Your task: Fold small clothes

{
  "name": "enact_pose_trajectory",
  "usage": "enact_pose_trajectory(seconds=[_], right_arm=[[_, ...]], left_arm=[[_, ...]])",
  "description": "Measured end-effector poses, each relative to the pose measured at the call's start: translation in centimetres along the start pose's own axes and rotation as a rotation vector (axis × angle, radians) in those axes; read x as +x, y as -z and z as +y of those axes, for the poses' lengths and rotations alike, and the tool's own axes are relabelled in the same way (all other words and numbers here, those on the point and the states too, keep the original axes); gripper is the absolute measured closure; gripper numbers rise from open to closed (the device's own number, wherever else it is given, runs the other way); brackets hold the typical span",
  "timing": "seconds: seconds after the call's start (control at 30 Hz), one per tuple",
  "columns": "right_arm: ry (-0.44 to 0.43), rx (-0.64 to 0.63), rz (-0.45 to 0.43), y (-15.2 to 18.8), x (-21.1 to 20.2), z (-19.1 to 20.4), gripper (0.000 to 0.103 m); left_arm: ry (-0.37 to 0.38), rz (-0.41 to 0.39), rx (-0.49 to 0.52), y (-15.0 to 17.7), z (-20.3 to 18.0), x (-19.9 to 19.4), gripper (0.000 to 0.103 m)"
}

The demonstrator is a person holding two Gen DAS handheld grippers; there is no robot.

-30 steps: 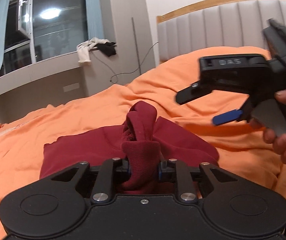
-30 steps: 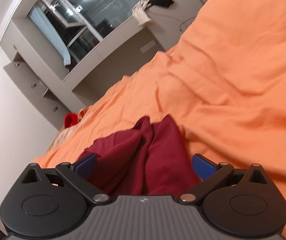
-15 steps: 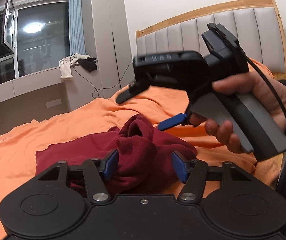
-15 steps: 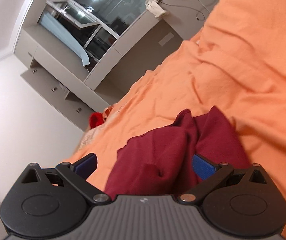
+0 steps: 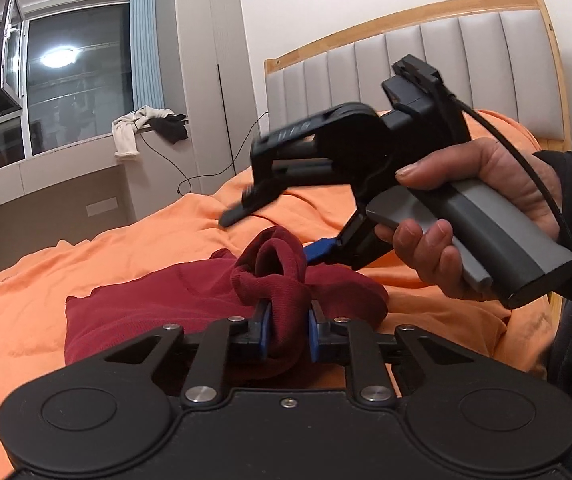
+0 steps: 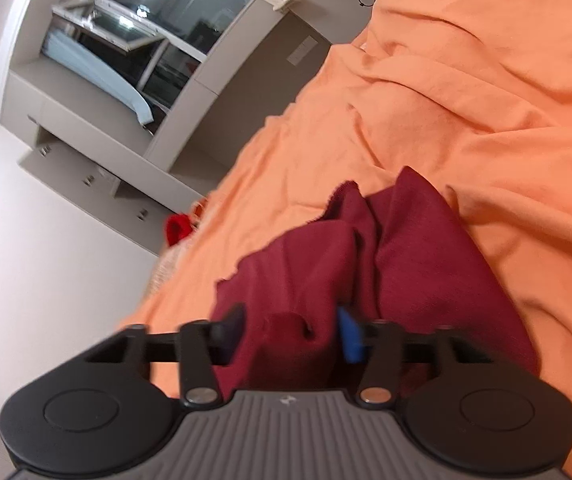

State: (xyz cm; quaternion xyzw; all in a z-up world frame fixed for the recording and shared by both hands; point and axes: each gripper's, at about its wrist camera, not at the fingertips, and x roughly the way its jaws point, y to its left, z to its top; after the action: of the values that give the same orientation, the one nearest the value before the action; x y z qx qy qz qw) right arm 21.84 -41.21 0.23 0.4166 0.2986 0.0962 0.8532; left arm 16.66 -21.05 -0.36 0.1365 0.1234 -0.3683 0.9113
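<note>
Where orange bedsheet (image 5: 134, 248) spreads — padded headboard (image 5: 425, 60), window (image 5: 66, 80), maroon garment (image 5: 158, 300).

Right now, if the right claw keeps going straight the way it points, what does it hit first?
The dark red garment: a fold already sits between the right claw's open jaws. Beyond lies the orange bedsheet; depth is unclear.

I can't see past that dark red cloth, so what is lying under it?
The crumpled dark red garment lies on a wrinkled orange bedsheet, which shows all around it. Anything directly beneath the garment is covered, so that cannot be told.
</note>
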Motion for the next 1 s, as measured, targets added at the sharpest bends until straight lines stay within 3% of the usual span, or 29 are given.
enact_pose_trajectory(seconds=[0.03, 0.13, 0.27, 0.4, 0.63, 1.0], right_arm=[[0.020, -0.032, -0.003, 0.2, 0.1, 0.3, 0.071], [0.047, -0.158, -0.038, 0.7, -0.2, 1.7, 0.080], [0.077, -0.321, -0.131, 1.3, -1.5, 3.7, 0.083], [0.112, -0.406, -0.228, 1.5, -3.6, 4.4, 0.083], [0.183, -0.402, -0.266, 1.4, -6.2, 2.8, 0.083], [0.280, -0.383, -0.186, 2.1, -5.6, 0.9, 0.079]], left_arm=[[-0.002, -0.002, 0.000, 0.0, 0.0, 0.0, 0.084], [-0.006, -0.008, -0.005, 0.2, 0.1, 0.1, 0.085], [-0.011, -0.029, -0.019, -0.1, 0.0, 0.1, 0.087], [-0.005, -0.055, -0.028, -1.0, -0.5, 0.7, 0.087], [0.045, -0.061, 0.004, -1.8, -2.8, 2.5, 0.087], [0.087, 0.003, -0.021, -0.6, -3.7, 4.6, 0.083]])
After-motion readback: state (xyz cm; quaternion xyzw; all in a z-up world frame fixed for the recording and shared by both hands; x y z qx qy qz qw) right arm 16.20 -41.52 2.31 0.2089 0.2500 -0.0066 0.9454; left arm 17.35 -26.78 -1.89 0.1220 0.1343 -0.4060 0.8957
